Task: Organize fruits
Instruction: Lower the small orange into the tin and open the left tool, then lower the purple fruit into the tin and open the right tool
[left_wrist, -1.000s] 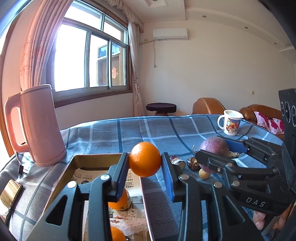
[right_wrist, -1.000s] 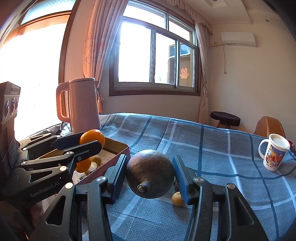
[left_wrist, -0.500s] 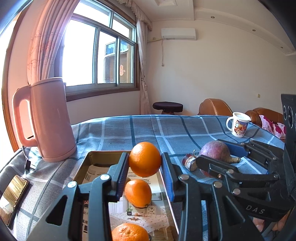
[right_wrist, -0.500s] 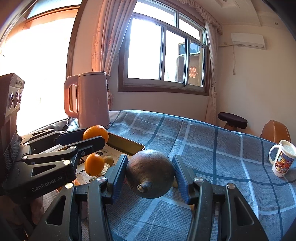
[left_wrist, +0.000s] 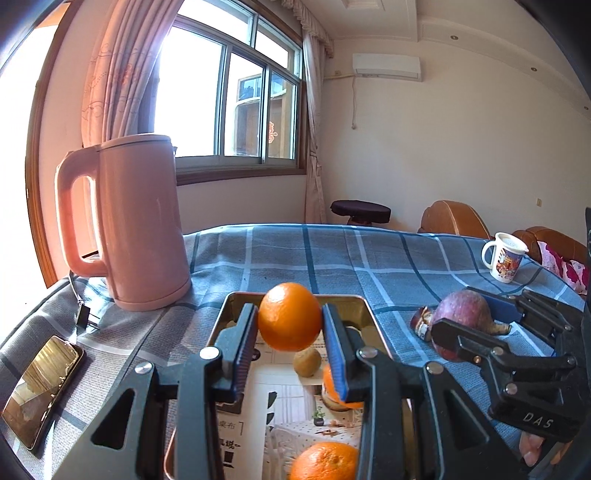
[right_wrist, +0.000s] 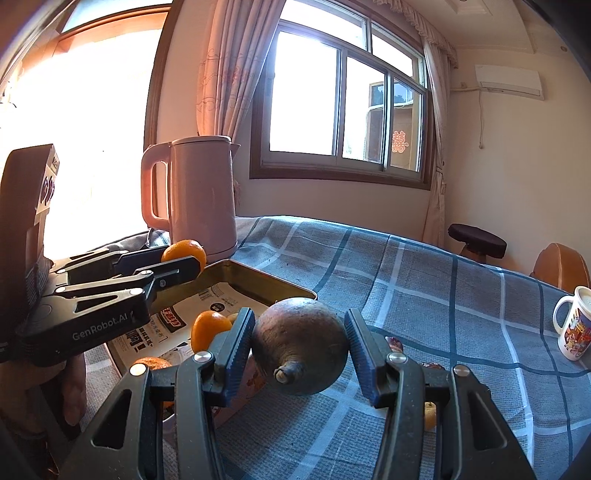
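While the left hand-held gripper (left_wrist: 290, 345) clamps an orange (left_wrist: 289, 321) above the far end of the metal tray (left_wrist: 295, 297), the right hand-held gripper (right_wrist: 300, 349) grips a round purple-brown fruit (right_wrist: 300, 347) just beside the tray, over the checked surface (right_wrist: 424, 280). Two oranges (left_wrist: 325, 461) and a small brownish fruit (left_wrist: 307, 362), possibly a kiwi, lie in the tray. A pink kettle (left_wrist: 138, 225) stands behind.
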